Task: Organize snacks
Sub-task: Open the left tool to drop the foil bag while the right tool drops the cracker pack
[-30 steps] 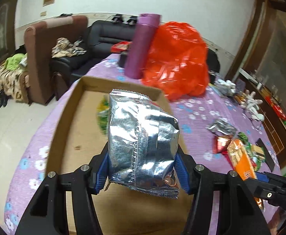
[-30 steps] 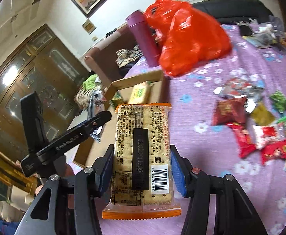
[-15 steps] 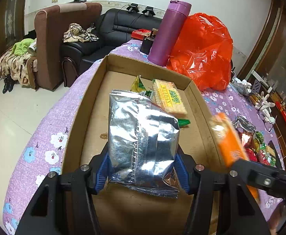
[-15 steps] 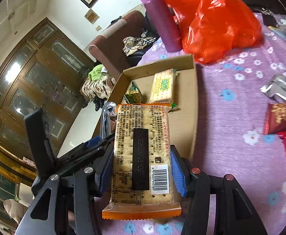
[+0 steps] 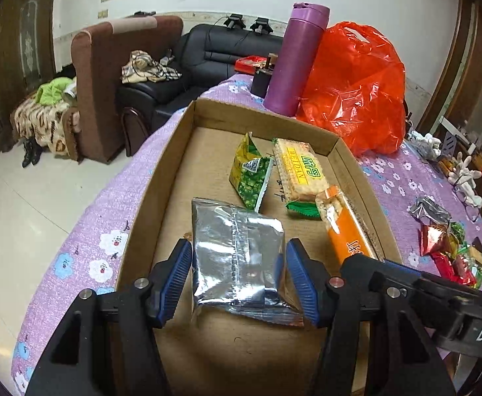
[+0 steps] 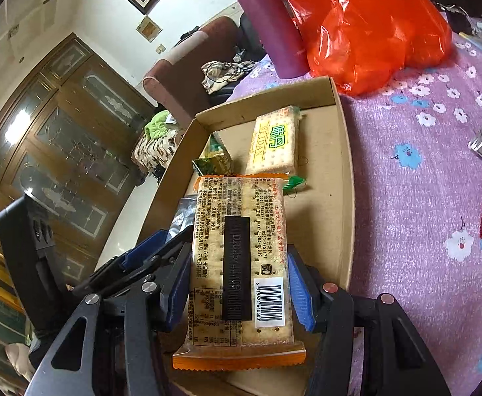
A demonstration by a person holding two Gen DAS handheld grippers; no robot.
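My left gripper (image 5: pixel 239 275) is shut on a silver foil snack bag (image 5: pixel 237 254), held low over the floor of a shallow cardboard box (image 5: pixel 161 178). My right gripper (image 6: pixel 239 280) is shut on an orange-edged cracker pack (image 6: pixel 239 264), held over the same box (image 6: pixel 348 178) just right of the left gripper (image 6: pixel 148 257). That pack (image 5: pixel 346 227) shows at the right in the left wrist view, clamped in the right gripper. In the box lie a green pea snack bag (image 5: pixel 250 175) and a yellow cracker pack (image 5: pixel 298 171).
A purple flask (image 5: pixel 295 59) and a red plastic bag (image 5: pixel 356 89) stand behind the box on the purple flowered tablecloth (image 6: pixel 415 165). Several loose snack packets (image 5: pixel 445 247) lie on the cloth to the right. Sofas and floor lie beyond the table's left edge.
Both grippers moved forward and down over the box with their packs. The right gripper with the cracker pack came in from the cloth and now hangs beside the left one.
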